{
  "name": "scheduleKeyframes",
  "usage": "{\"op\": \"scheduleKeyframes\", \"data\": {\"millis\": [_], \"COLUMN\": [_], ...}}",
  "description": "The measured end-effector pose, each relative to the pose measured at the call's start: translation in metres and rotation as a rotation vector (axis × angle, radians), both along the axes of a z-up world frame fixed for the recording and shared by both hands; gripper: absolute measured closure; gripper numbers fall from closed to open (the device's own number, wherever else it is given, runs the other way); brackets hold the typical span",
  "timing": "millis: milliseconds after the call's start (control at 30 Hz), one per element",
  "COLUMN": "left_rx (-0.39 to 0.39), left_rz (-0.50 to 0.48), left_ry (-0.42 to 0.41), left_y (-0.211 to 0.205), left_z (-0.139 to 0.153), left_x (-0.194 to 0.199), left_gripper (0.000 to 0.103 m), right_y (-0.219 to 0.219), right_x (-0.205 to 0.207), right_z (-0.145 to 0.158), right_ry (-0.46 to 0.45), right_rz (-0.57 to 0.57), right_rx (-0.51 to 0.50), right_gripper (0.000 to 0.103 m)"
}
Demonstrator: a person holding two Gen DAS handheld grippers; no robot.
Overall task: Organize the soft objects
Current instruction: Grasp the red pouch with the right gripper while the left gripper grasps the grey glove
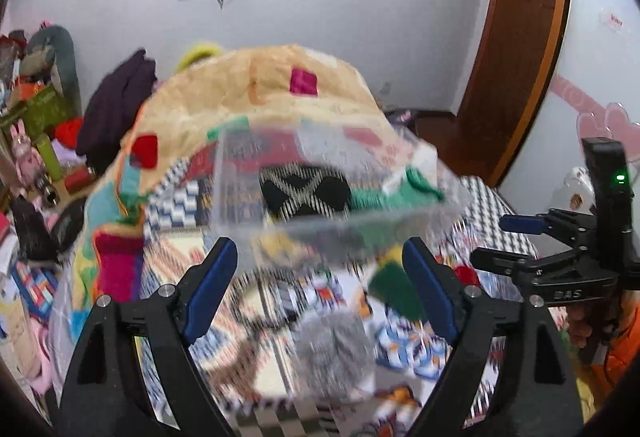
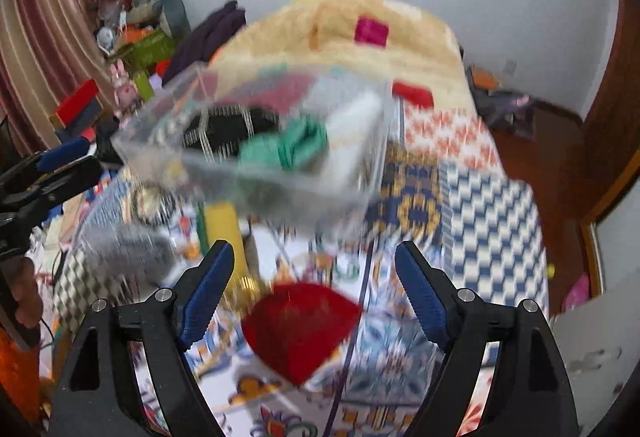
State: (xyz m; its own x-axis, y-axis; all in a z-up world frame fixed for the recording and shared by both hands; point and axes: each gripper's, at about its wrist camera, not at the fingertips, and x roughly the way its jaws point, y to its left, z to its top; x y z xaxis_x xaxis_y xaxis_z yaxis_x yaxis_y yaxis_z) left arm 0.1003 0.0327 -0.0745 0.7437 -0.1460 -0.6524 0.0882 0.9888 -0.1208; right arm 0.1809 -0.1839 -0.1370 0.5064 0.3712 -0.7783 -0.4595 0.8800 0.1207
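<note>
Both grippers are hovering over the patchwork bedspread [image 2: 488, 197], the left gripper [image 1: 320, 277] and the right gripper [image 2: 312, 277] each standing wide apart and gripping nothing. A clear plastic box [image 2: 256, 141] is sitting on the bed ahead, holding a green cloth [image 2: 292, 149] and a black patterned one [image 1: 304, 193]; blur is smearing the rest. A grey fuzzy item [image 1: 332, 353] and a red cloth [image 2: 300, 325] are lying nearby. The right tool's body [image 1: 568, 293] reads, I think, "DAS".
</note>
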Motion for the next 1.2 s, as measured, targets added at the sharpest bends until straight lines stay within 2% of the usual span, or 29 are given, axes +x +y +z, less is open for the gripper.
{"op": "scheduleKeyframes", "data": {"millis": [167, 267, 333, 367, 500, 533, 600, 767, 933, 1200], "left_rx": [0.014, 0.016, 0.006, -0.001, -0.049, -0.058, -0.064, -0.058, -0.066, -0.094], "left_rz": [-0.002, 0.009, 0.015, 0.017, 0.005, -0.006, -0.024, -0.02, 0.007, 0.072], "left_ry": [0.077, 0.097, 0.104, 0.112, 0.131, 0.131, 0.123, 0.081, 0.015, -0.148], "left_y": [-0.008, -0.009, -0.007, -0.005, 0.001, 0.002, 0.003, 0.005, 0.012, 0.022], "left_z": [-0.029, -0.041, -0.045, -0.048, -0.053, -0.054, -0.053, -0.039, -0.014, 0.04], "left_x": [-0.011, -0.017, -0.02, -0.021, -0.024, -0.025, -0.028, -0.035, -0.04, -0.039], "left_gripper": [0.018, 0.018, 0.024, 0.03, 0.053, 0.057, 0.069, 0.077, 0.078, 0.078], "right_y": [-0.005, -0.003, -0.002, -0.001, -0.002, -0.003, -0.008, -0.016, -0.019, -0.004], "right_x": [-0.001, -0.002, -0.004, -0.005, -0.01, -0.01, -0.015, -0.024, -0.03, -0.024], "right_z": [-0.036, -0.047, -0.05, -0.049, -0.048, -0.047, -0.044, -0.023, 0.006, 0.054], "right_ry": [0.12, 0.149, 0.146, 0.136, 0.121, 0.122, 0.108, 0.038, -0.046, -0.178], "right_rz": [-0.004, 0.006, 0.009, 0.011, 0.019, 0.02, 0.011, -0.001, 0.003, 0.009], "right_rx": [0.007, -0.003, -0.011, -0.013, -0.012, -0.006, 0.001, 0.013, 0.036, 0.117], "right_gripper": [0.023, 0.035, 0.042, 0.044, 0.071, 0.074, 0.077, 0.079, 0.079, 0.079]}}
